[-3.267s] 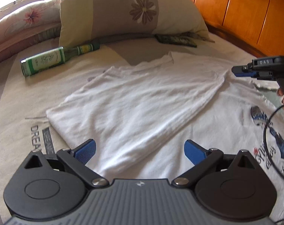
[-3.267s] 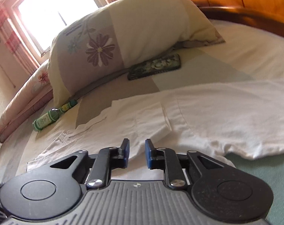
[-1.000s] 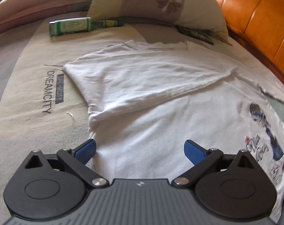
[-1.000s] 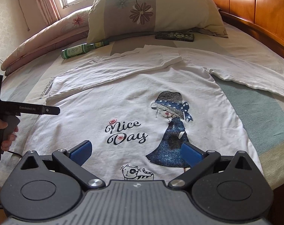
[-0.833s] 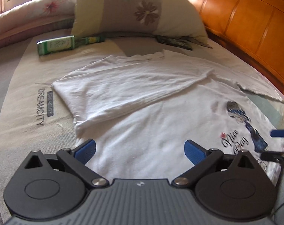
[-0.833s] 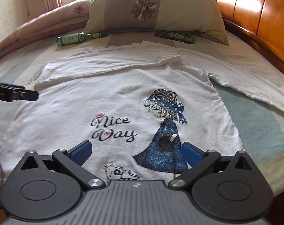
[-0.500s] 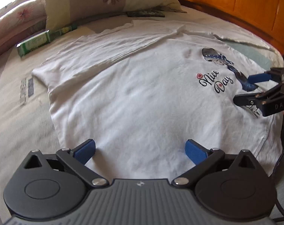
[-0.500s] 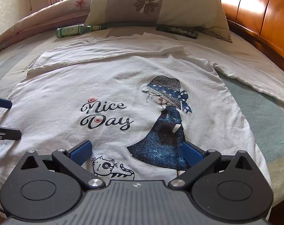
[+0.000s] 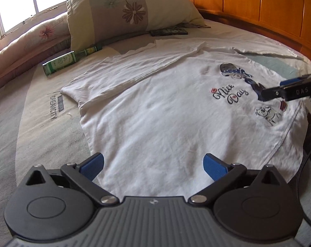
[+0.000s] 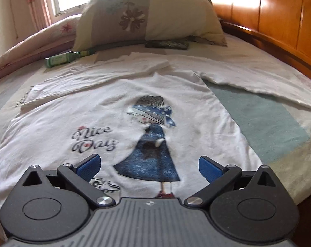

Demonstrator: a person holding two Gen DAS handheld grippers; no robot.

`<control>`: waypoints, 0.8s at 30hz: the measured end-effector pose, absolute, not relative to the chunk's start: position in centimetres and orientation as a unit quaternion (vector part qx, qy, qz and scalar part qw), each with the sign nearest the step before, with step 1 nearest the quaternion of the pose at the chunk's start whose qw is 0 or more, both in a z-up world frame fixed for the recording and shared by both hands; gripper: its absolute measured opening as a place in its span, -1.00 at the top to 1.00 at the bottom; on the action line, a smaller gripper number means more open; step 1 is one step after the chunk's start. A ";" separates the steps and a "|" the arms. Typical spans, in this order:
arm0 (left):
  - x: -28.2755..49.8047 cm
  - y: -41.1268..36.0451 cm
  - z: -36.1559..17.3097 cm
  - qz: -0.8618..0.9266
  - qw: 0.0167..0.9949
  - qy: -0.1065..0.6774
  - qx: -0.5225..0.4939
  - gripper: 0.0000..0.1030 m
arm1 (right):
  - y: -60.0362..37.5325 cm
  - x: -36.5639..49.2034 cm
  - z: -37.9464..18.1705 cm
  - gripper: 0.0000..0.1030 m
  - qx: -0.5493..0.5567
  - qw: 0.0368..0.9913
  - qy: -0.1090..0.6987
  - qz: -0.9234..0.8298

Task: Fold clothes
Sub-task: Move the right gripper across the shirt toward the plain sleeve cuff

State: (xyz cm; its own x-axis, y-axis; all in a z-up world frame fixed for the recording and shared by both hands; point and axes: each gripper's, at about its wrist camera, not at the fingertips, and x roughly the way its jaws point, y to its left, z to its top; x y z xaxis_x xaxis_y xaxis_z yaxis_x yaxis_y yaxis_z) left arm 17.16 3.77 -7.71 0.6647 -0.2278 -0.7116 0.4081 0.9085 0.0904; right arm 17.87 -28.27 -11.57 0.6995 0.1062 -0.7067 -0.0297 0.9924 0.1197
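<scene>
Holding your left gripper (image 9: 153, 164) low over the hem of the shirt (image 9: 155, 115), you have its blue pads spread wide with nothing between them. Your right gripper (image 10: 148, 165) is just as wide and empty, above the hem by the printed girl (image 10: 153, 142). That shirt lies print-up on the bed (image 9: 32, 127), one sleeve (image 9: 122, 70) folded across, the other (image 10: 258, 80) stretched out. Farther back you see a bottle (image 9: 70, 60) and a pillow (image 9: 130, 12).

left tool (image 9: 153, 162): black links | blue pads (image 9: 93, 163) | silver screws | grey ribbed body
</scene>
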 end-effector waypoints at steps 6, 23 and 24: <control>18.7 2.4 -8.1 -0.180 0.907 0.369 0.097 -0.99 | -29.3 17.1 -11.8 -1.00 0.054 0.918 0.390 0.041; 23.5 2.5 -10.2 -0.124 0.907 0.400 0.036 -0.99 | -29.9 34.4 -9.5 -1.00 0.125 0.906 0.371 0.163; 23.7 2.5 -10.3 -0.121 0.907 0.403 0.032 -0.99 | -29.6 35.4 -9.9 -1.00 0.127 0.902 0.375 0.173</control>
State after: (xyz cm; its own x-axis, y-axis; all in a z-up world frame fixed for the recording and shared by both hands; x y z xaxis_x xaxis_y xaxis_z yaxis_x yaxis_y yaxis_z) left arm 23.74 2.53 -10.32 0.6461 -0.1936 -0.7383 0.2451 0.9687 -0.0395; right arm 35.43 -29.64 -9.95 0.6595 0.4071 -0.6319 -0.2169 0.9079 0.3586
